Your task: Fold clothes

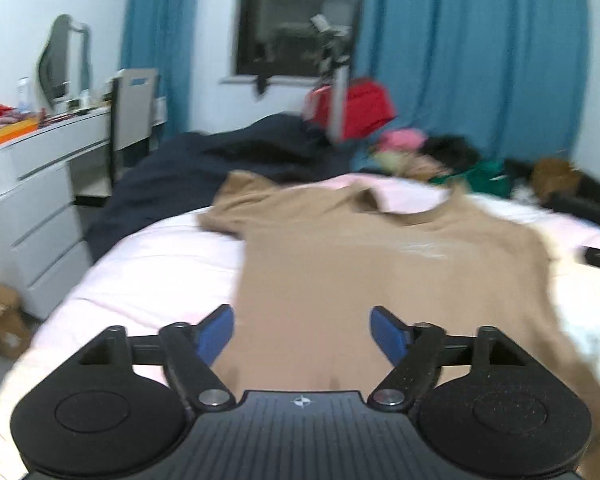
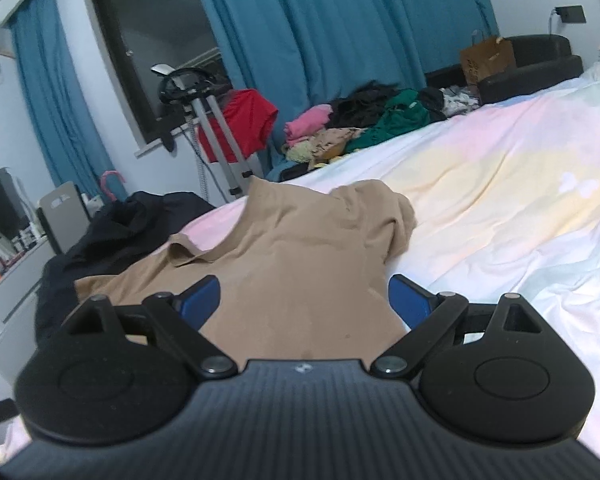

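Two grippers, both mine, hang above one tan T-shirt (image 1: pixel 380 264) spread on the bed (image 1: pixel 148 264); my left gripper (image 1: pixel 302 332) has its blue fingers (image 1: pixel 216 334) spread wide with nothing between them but the cloth lying below, and my right gripper (image 2: pixel 304 300) stands the same, jaws parted and empty, its blue pads (image 2: pixel 410 300) flanking the shirt's lower body; neither pair visibly touches the fabric, though I cannot tell how close the tips sit to it.

From my left wrist the shirt runs lengthwise away from me, hem nearest my jaws and neckline (image 1: pixel 404 208) at the far end, so its long axis points toward the blue curtains (image 1: pixel 480 60); one sleeve (image 1: pixel 228 208) juts out to the left, crumpled at its edge, and a faint pale print (image 1: pixel 420 250) marks the chest; this view is blurred. From my right wrist the tan T-shirt (image 2: pixel 300 264) again stretches away from me toward the far edge of the bed (image 2: pixel 500 200), the collar (image 2: pixel 192 254) off to the left and a bunched sleeve (image 2: pixel 396 216) to the right.

Beyond the shirt lies a dark garment (image 1: pixel 220 160) at the far left of the mattress; a pile of clothes (image 2: pixel 364 124) in pink, green and black sits further off near the curtains; a red garment (image 2: pixel 244 120) hangs on a metal stand (image 2: pixel 220 136).
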`<state>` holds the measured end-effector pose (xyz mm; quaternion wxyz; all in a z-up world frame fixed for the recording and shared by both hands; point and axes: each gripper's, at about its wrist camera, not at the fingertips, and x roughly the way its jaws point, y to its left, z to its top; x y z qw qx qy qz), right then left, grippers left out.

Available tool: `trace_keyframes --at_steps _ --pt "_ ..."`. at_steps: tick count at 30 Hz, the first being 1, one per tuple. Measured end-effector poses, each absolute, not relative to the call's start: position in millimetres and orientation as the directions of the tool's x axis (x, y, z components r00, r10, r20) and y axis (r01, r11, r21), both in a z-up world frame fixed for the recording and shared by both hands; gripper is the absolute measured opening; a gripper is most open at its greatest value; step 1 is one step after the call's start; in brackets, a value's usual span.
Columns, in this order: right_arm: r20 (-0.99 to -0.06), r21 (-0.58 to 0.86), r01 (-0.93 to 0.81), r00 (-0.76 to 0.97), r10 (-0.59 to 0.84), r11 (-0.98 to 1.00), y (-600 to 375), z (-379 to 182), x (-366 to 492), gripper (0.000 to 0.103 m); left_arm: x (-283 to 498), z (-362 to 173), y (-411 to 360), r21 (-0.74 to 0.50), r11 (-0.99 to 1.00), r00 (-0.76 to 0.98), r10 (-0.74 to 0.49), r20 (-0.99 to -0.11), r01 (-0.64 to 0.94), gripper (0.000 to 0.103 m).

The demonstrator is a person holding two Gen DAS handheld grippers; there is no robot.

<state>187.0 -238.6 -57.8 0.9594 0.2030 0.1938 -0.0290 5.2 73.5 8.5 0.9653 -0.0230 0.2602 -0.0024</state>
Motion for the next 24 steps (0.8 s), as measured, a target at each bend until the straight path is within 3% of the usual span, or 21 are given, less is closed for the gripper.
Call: trace_keyframes --at_steps 2,4,6,8,9,10,18,20,22,24 --pt "-0.371 0.382 0.104 0.927 0.049 0.918 -237 -53 181 0.092 -11 12 59 -0.015 0.999 0.883 -0.043 -0.468 0.040 0.084" --pt "-0.351 0.477 0.094 0.932 0.092 0.874 -249 -54 180 0.092 -21 13 47 -0.014 0.996 0.892 -0.089 -0.443 0.093 0.085" --pt "-0.328 0.566 0.082 0.936 0.132 0.820 -260 -55 179 0.092 -26 7 43 -0.098 0.984 0.882 -0.178 -0.437 0.151 0.087" --pt "-0.301 0.648 0.073 0.939 0.167 0.758 -272 -56 179 0.092 -24 -1 37 -0.090 0.982 0.876 -0.189 -0.444 0.166 0.087" --pt "-0.296 0.685 0.087 0.941 0.167 0.723 -282 -58 185 0.093 -23 -5 34 -0.086 0.981 0.873 -0.194 -0.448 0.173 0.087" --pt "-0.291 0.719 0.101 0.942 0.166 0.687 -291 -61 191 0.103 -22 -9 31 -0.081 0.980 0.870 -0.198 -0.452 0.181 0.087" --pt "-0.332 0.847 0.250 0.938 0.099 0.469 -364 -128 274 0.103 -8 -31 20 -0.084 0.968 0.841 -0.246 -0.483 0.235 0.087" --pt "-0.298 0.895 0.244 0.950 0.094 0.374 -380 -151 291 0.099 2 -35 23 -0.102 0.967 0.836 -0.253 -0.487 0.233 0.087" --pt "-0.316 0.881 0.258 0.945 0.088 0.396 -387 -161 313 0.084 9 -37 27 -0.124 0.966 0.832 -0.258 -0.491 0.226 0.087" --pt "-0.330 0.866 0.271 0.941 0.074 0.421 -391 -169 333 0.079 18 -40 29 -0.146 0.966 0.828 -0.258 -0.498 0.213 0.087"
